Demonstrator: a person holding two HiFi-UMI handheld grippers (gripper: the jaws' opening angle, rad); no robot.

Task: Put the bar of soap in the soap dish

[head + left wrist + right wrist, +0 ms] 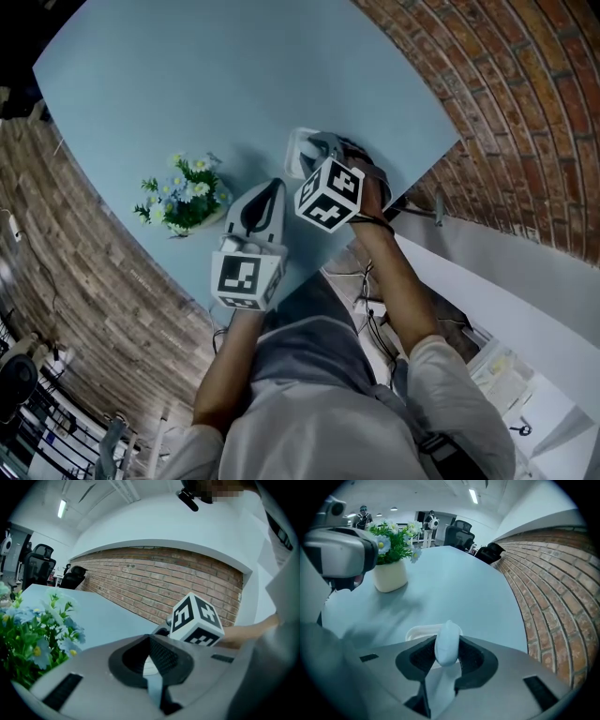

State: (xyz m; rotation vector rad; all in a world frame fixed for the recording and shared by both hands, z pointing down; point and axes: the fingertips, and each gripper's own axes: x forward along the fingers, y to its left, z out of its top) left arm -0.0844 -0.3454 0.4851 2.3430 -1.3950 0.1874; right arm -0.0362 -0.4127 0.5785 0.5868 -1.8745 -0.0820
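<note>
In the right gripper view, a pale bar of soap (446, 645) stands on edge between the jaws of my right gripper (446, 639), which is shut on it. Just beyond and below the soap lies the white soap dish (417, 632) on the light blue table; the soap hangs over its near rim. From the head view, the right gripper (316, 148) reaches over the dish (296, 157), whose white corner shows past the marker cube. My left gripper (273, 186) hovers beside it on the left, jaws together and holding nothing; its own view shows the left gripper (151, 641) pointing toward the right gripper's cube.
A cream pot of blue and white flowers (184, 199) stands on the table left of both grippers, also the flower pot (390, 575) in the right gripper view. A brick wall (562, 588) runs along the table's right edge. Office chairs stand beyond the far end.
</note>
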